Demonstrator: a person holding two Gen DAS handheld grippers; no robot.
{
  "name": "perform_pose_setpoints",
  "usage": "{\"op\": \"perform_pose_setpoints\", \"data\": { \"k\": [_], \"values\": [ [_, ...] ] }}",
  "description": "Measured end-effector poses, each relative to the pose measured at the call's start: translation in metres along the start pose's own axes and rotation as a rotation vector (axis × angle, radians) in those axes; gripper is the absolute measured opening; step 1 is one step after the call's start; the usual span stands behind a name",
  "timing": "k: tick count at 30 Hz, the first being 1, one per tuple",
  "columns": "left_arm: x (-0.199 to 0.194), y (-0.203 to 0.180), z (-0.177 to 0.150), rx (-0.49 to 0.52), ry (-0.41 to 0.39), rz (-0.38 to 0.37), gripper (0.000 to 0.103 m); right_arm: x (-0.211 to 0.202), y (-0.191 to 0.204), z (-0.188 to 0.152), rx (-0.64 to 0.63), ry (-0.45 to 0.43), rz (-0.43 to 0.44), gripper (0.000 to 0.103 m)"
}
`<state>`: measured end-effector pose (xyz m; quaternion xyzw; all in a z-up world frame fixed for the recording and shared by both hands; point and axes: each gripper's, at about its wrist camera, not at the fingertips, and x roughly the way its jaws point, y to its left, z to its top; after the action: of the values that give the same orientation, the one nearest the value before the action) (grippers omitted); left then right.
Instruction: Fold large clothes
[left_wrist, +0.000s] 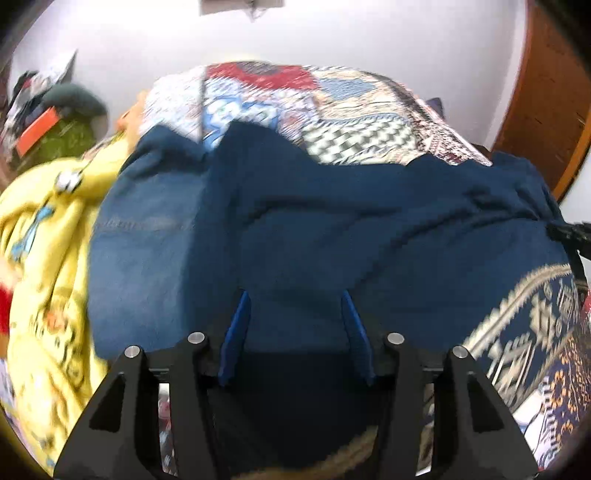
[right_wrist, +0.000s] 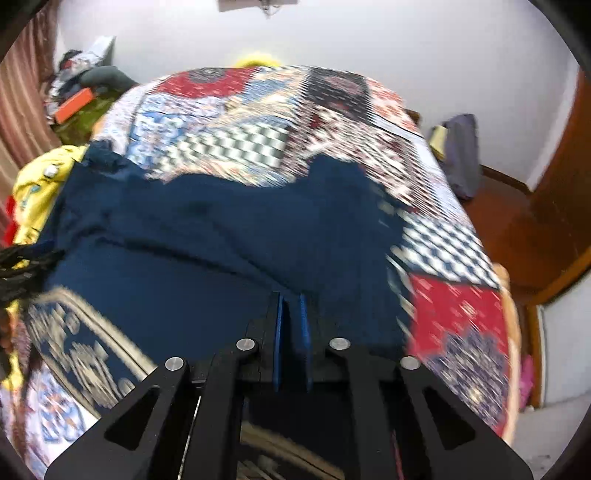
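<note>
Item one, nearest: my left hand-held gripper (left_wrist: 295, 306), blue fingers (left_wrist: 236, 332) parted, dark blue cloth showing in the gap; whether the pads press on it I cannot tell through the blur.

Item two: my right hand-held gripper (right_wrist: 291, 314), blue fingers (right_wrist: 277, 332) drawn almost together, only a narrow slot between them. Navy cloth fills that slot, but whether it is pinched there or merely lies behind I cannot tell.

Item three: navy garment (left_wrist: 314, 229), large, soft, creased, spread across the bed directly under and beyond both grippers. Its far edge is ragged and uneven. In the left wrist view a lighter denim-blue piece (left_wrist: 140, 240) lies against its left side.

Item four: patchwork bedspread (right_wrist: 258, 110), red, blue, black-and-white checked panels, covering the bed under the garment and showing beyond and to the right of it.

Item five: yellow printed cloth (left_wrist: 48, 258), heaped at the left edge of the bed, just beside the denim-blue piece.

Item six: clutter pile (right_wrist: 81, 92) with an orange box, far left corner.

Item seven, farthest: white wall (right_wrist: 369, 44); wooden door (right_wrist: 561, 166) at right.
</note>
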<state>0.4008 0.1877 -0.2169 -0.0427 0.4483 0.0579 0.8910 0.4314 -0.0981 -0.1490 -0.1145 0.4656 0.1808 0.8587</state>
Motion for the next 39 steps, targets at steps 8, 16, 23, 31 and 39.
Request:
{"op": "perform_pose_setpoints", "data": {
  "k": [8, 16, 23, 31, 39],
  "values": [
    [-0.025, 0.028, -0.057, 0.012, 0.027, 0.125, 0.063, -0.027, -0.038, -0.041, 0.104, 0.064, 0.043, 0.01],
    [-0.066, 0.059, -0.089, -0.144, 0.058, 0.086, 0.063, -0.058, -0.033, -0.062, 0.074, 0.118, -0.099, 0.026],
    [-0.1, 0.039, -0.078, -0.26, 0.021, -0.185, 0.063, -0.096, -0.034, -0.064, 0.149, 0.068, -0.073, 0.048],
    [-0.065, 0.017, -0.091, -0.466, 0.087, -0.504, 0.063, -0.108, -0.008, -0.058, 0.134, -0.005, -0.039, 0.064],
    [-0.012, 0.032, -0.093, -0.619, 0.12, -0.594, 0.064, -0.09, 0.01, -0.064, 0.079, 0.017, -0.018, 0.064]
  ]
}}
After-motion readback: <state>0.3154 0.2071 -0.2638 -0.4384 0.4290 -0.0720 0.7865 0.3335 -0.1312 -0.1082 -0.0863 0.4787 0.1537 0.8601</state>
